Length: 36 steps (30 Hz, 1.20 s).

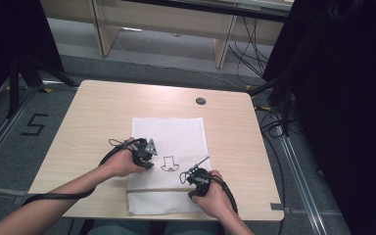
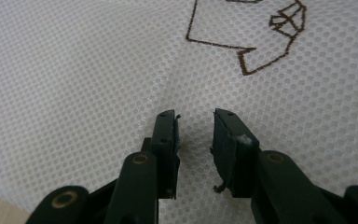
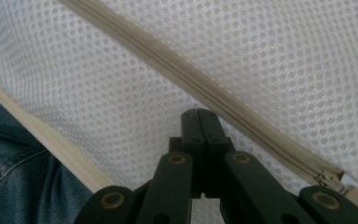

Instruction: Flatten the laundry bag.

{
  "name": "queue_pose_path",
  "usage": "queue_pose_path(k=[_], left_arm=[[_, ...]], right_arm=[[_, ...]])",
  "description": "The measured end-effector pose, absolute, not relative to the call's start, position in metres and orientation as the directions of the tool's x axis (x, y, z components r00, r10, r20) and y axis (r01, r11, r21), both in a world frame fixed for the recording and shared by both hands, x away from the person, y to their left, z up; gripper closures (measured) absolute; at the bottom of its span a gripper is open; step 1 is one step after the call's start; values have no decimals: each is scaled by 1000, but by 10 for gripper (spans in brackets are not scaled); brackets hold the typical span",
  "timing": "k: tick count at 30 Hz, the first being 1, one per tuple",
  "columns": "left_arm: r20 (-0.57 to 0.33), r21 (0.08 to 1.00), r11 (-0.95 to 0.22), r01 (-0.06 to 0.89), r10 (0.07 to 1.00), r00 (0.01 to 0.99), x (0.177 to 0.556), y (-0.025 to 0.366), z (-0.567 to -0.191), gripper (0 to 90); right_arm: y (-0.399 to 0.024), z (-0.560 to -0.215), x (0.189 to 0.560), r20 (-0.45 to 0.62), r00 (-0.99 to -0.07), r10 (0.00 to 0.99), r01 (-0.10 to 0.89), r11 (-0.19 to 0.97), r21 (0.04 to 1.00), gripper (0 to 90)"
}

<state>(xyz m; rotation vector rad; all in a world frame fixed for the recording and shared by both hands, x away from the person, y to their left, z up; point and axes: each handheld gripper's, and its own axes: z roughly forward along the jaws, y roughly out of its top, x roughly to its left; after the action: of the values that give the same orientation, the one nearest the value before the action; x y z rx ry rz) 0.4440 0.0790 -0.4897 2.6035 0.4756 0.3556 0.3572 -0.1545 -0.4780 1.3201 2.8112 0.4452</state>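
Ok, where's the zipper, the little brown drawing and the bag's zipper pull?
zipper [image 3: 205, 84], right gripper view, middle of the beige teeth strip.
brown drawing [image 2: 261, 42], left gripper view, on its outline by the corner.
zipper pull [image 3: 328, 178], right gripper view, on the small metal slider at the zipper's end.

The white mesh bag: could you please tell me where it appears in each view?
High view: white mesh bag mid-table, drawing at its middle.
Left gripper view: behind the jaws, drawing top right.
Right gripper view: behind the jaws, zipper crossing diagonally.
Shared landmark: the drawing.
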Motion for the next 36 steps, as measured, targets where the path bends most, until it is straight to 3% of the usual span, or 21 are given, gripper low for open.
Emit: queue_pose_path(k=[15,19,23,32,36], left_arm=[[188,496,-821,284,421,888,450,78,-491,671],[201,523,-808,270,425,883,441,83,-487,668],[139,570,-776,272,417,898,419,93,-476,680],[88,559,-797,230,332,939,384,97,-475,685],[46,554,-781,288,374,926,382,104,-491,688]], right_arm=[[-141,-480,351,166,-666,727,740,615,273,900],[-153,-467,358,185,-645,742,749,564,348,900],[-180,-445,373,160,-564,810,782,462,418,900],[-190,-466,389,176,-523,834,822,440,361,900],[-186,-479,390,173,-531,830,827,463,319,900]])
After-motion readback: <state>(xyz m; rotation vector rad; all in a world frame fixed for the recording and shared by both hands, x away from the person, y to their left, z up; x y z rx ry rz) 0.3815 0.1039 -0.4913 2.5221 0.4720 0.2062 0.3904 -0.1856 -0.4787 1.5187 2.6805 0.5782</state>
